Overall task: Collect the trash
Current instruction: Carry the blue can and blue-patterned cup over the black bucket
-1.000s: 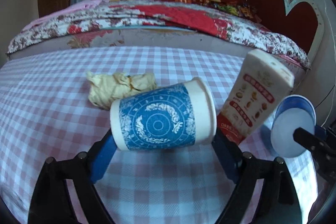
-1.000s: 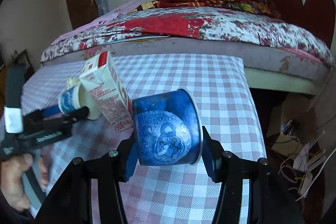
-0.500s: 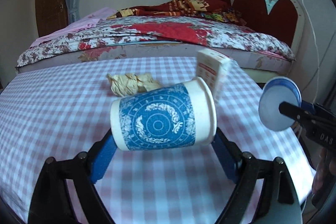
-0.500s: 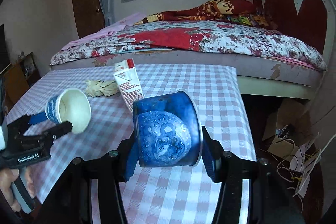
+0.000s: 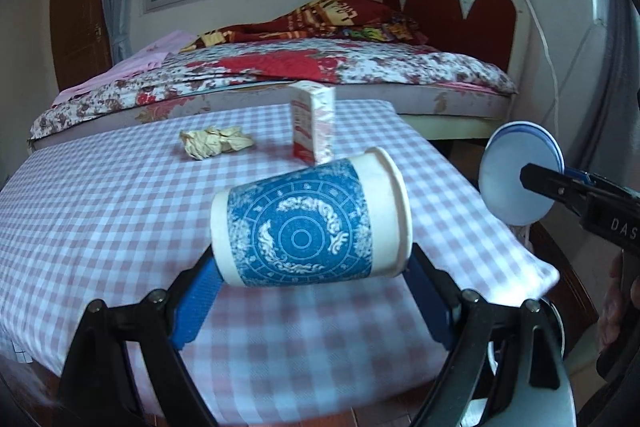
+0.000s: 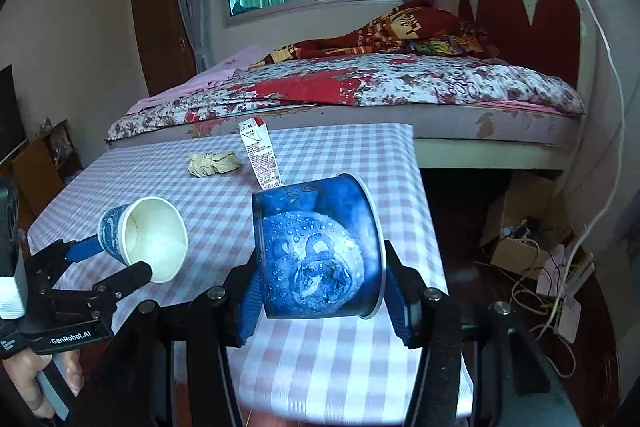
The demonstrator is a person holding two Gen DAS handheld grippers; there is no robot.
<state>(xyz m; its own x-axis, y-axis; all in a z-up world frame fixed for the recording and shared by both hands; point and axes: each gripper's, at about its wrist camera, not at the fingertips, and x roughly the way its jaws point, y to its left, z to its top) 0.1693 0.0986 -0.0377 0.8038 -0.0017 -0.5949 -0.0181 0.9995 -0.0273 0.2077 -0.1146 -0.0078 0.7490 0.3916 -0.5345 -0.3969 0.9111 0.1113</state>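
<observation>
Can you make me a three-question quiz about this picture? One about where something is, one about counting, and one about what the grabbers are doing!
1. Where is the carton?
A. standing on the table
B. on the bed
C. in the left gripper

2. How many cups are held up?
A. one
B. two
C. three

3. How is the left gripper?
A. open, with nothing in it
B. shut on the crumpled paper
C. shut on a paper cup

Answers:
1. A, it stands upright on the checked cloth beside the crumpled paper.
2. B, the paper cup and the blue cup, one per gripper.
3. C, its fingers press both ends of the paper cup; the right gripper grips the blue cup.
</observation>
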